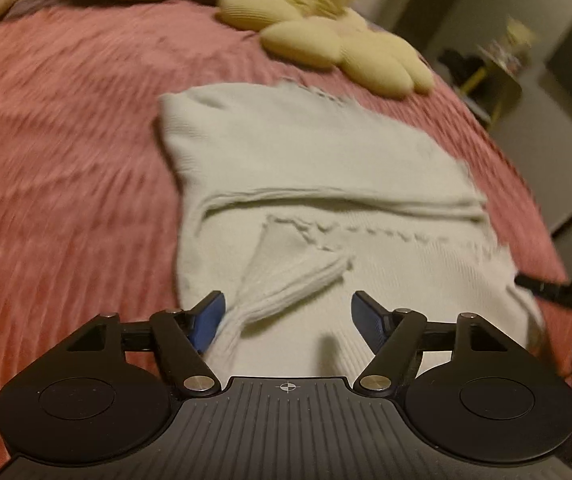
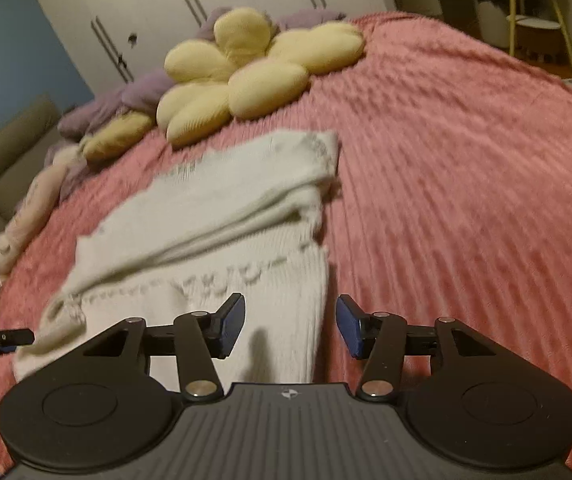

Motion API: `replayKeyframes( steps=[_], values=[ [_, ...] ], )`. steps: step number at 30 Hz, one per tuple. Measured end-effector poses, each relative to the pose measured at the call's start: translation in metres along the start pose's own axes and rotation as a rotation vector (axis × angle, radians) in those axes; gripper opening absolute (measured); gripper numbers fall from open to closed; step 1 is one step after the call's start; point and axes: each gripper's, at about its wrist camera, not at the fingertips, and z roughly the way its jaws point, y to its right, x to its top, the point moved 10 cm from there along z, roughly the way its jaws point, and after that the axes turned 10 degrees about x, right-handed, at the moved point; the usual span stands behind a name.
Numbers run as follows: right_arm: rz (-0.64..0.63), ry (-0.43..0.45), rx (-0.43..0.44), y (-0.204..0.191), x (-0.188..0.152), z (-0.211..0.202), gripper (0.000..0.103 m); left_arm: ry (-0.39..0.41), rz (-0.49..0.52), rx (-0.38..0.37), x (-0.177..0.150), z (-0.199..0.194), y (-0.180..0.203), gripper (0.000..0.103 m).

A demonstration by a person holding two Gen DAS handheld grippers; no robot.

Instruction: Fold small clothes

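Cream knit sweater (image 1: 310, 200) is lying folded on the pink ribbed bedspread (image 1: 65, 160), just below the yellow flower cushion (image 2: 241, 76). We are holding the left gripper (image 1: 288, 318) and the right gripper (image 2: 290, 326) over its near edge, both spread apart and gripping nothing.
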Motion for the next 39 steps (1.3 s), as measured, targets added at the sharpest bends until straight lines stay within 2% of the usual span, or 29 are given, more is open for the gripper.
replayKeyframes(
  steps=[2, 3, 5, 7, 9, 10, 12, 14, 16, 18, 20, 22, 23, 24, 26, 28, 29, 32, 39],
  values=[
    [-0.013, -0.013, 0.004, -0.003, -0.003, 0.004, 0.050, 0.013, 0.059, 0.012, 0.000, 0.001, 0.010, 0.071],
    [-0.027, -0.018, 0.005, -0.005, -0.004, 0.006, 0.048, 0.023, 0.087, 0.029, 0.000, 0.002, 0.013, 0.066],
    [-0.060, -0.025, -0.004, -0.010, -0.003, 0.010, 0.037, 0.043, 0.126, 0.058, 0.002, 0.002, 0.016, 0.060],
    [-0.096, -0.025, -0.009, -0.015, -0.003, 0.011, 0.018, 0.040, 0.139, 0.062, 0.003, 0.004, 0.018, 0.051],
    [-0.120, -0.029, -0.021, -0.016, -0.003, 0.012, 0.012, 0.026, 0.142, 0.067, 0.002, 0.007, 0.017, 0.041],
    [-0.121, -0.034, -0.027, -0.015, -0.003, 0.013, 0.012, 0.021, 0.144, 0.072, 0.003, 0.009, 0.016, 0.040],
    [-0.095, -0.045, -0.051, -0.009, -0.002, 0.016, 0.013, 0.017, 0.149, 0.086, 0.003, 0.011, 0.014, 0.041],
    [-0.066, -0.055, -0.047, -0.004, -0.002, 0.016, 0.016, 0.011, 0.146, 0.088, 0.002, 0.012, 0.012, 0.046],
    [-0.049, -0.058, -0.028, -0.003, -0.003, 0.016, 0.021, 0.000, 0.150, 0.077, 0.001, 0.013, 0.013, 0.055],
    [-0.036, -0.063, -0.020, -0.002, -0.003, 0.016, 0.026, 0.003, 0.160, 0.064, 0.000, 0.011, 0.017, 0.072],
    [-0.026, -0.066, -0.015, -0.002, -0.003, 0.017, 0.033, 0.006, 0.175, 0.060, 0.000, 0.011, 0.020, 0.074],
    [-0.027, -0.066, -0.012, -0.003, -0.003, 0.018, 0.033, -0.017, 0.191, 0.079, -0.003, 0.018, 0.020, 0.070],
    [-0.037, -0.076, -0.017, -0.004, -0.004, 0.020, 0.033, -0.033, 0.195, 0.091, -0.004, 0.022, 0.020, 0.061],
    [-0.048, -0.084, -0.023, -0.005, -0.005, 0.022, 0.033, -0.051, 0.200, 0.104, -0.005, 0.026, 0.019, 0.048],
    [-0.078, -0.094, -0.035, -0.008, -0.007, 0.025, 0.031, -0.075, 0.204, 0.122, -0.007, 0.032, 0.016, 0.034],
    [-0.111, -0.094, -0.046, -0.011, -0.006, 0.025, 0.013, -0.066, 0.196, 0.119, -0.004, 0.031, 0.014, 0.018],
    [-0.130, -0.092, -0.047, -0.013, -0.006, 0.024, 0.012, -0.061, 0.188, 0.119, -0.002, 0.029, 0.013, 0.013],
    [-0.180, -0.082, -0.062, -0.018, -0.003, 0.021, 0.008, -0.015, 0.148, 0.116, 0.008, 0.018, 0.008, 0.012],
    [-0.283, 0.027, -0.060, -0.046, 0.028, 0.002, 0.007, 0.135, 0.043, 0.099, 0.057, -0.020, 0.001, 0.011]
  ],
)
